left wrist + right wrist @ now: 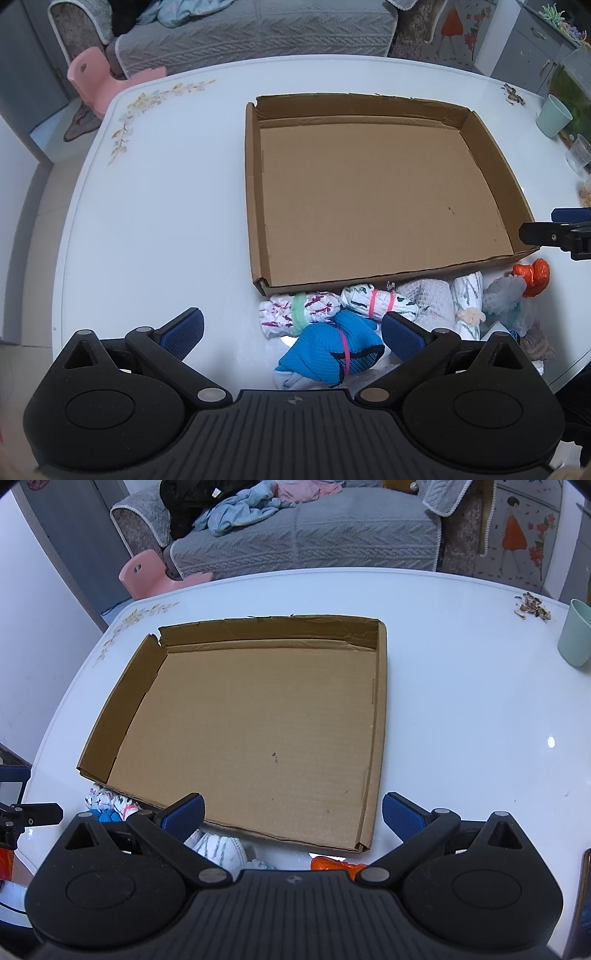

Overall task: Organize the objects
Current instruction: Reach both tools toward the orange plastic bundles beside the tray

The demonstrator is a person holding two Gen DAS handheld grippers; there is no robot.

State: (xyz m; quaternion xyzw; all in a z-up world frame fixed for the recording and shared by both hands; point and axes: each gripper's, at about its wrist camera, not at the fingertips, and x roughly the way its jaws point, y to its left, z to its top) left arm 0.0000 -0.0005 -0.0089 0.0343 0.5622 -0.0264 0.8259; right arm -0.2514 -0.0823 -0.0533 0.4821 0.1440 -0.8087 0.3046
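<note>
A white surface point(155, 206) with a flower print in its upper left corner fills most of both views, and behind it, along the top of the frame, stands a gray sofa point(303, 531) with loose clothes on it and a pink stool point(96, 77) beside it. A pale green cup point(553, 115) sits at the right edge of the surface. In the middle lies a shallow cardboard box point(258, 206), its brown floor bare. Just below its near wall, in the lower middle of the left wrist view, a row of rolled cloth bundles lies on the surface: a blue bundle point(328, 350) tied with a pink band, a white and purple bundle point(295, 310), a white bundle point(373, 301), a gray one point(432, 299) and an orange bag point(533, 275). The left hand-held gripper point(291, 334) is released, jaws wide above the blue bundle. The right hand-held gripper point(293, 814) is likewise spread, holding nothing.
</note>
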